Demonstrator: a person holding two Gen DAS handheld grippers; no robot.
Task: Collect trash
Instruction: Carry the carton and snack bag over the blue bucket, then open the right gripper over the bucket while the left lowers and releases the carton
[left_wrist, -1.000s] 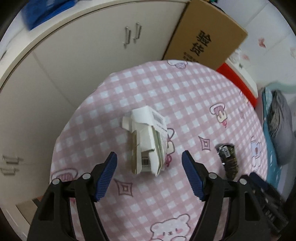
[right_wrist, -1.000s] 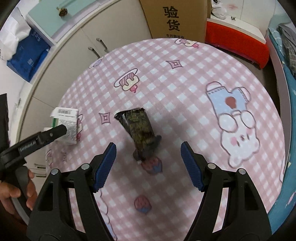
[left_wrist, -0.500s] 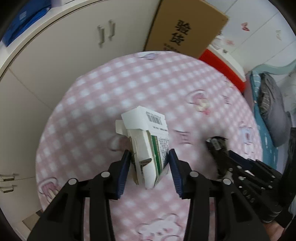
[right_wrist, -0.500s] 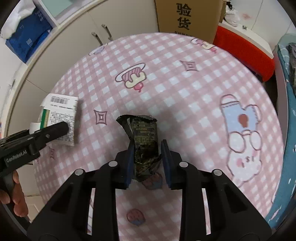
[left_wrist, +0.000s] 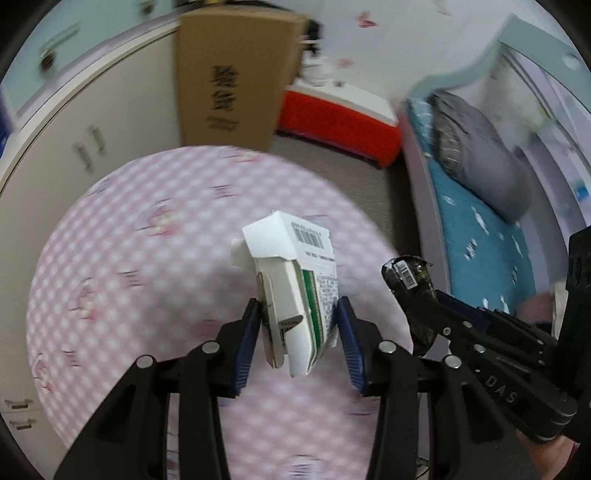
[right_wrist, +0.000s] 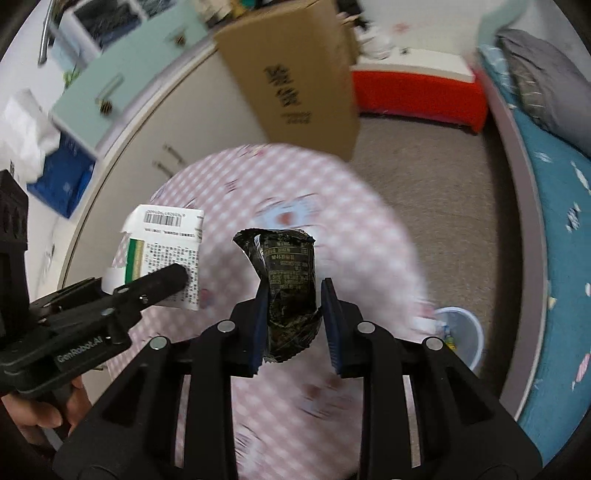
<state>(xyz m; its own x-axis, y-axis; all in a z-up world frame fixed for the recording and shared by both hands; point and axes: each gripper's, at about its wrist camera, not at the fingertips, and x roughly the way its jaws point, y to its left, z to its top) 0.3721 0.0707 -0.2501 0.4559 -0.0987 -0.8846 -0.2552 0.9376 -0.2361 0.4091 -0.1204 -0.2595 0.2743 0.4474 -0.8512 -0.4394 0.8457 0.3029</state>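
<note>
The left gripper (left_wrist: 299, 336) is clamped on a crushed white carton (left_wrist: 295, 288), its blue pads pressing both flat sides near the carton's lower end, and its jaws have just been closing onto it. The right gripper (right_wrist: 293, 325) has likewise just closed and pinches a crumpled dark wrapper (right_wrist: 286, 288) at its lower half. Both pieces hang clear above the pink checked table (right_wrist: 332, 206). A small white bin (right_wrist: 460, 332) stands on the floor just beyond the table's right edge, beside the blue bed (right_wrist: 546, 240). The step in hand looks like carrying both pieces to that bin. To do it well, keep both grips firm, bring each piece squarely over the bin's mouth before letting go, and keep the two grippers from bumping.
</note>
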